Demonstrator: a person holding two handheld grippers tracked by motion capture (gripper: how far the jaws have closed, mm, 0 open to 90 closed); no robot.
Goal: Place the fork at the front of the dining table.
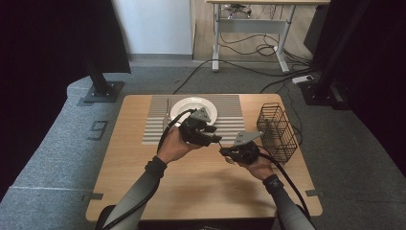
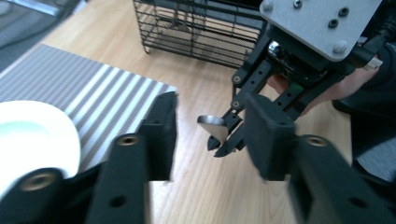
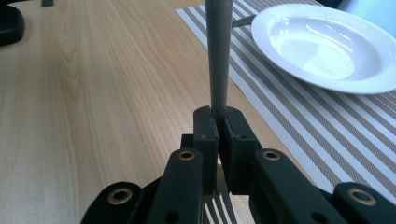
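- Slim grey metal fork [image 3: 218, 56], handle rising from the clenched right gripper [image 3: 218, 122], tines below.
- Left gripper [image 2: 210, 135] released; bare table [image 3: 93, 93] beside both.

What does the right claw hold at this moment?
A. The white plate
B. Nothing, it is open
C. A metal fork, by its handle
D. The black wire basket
C. In the right gripper view, the right claw is shut on the grey handle of the fork, with the tines showing below its jaws; the white plate lies apart on the striped mat.
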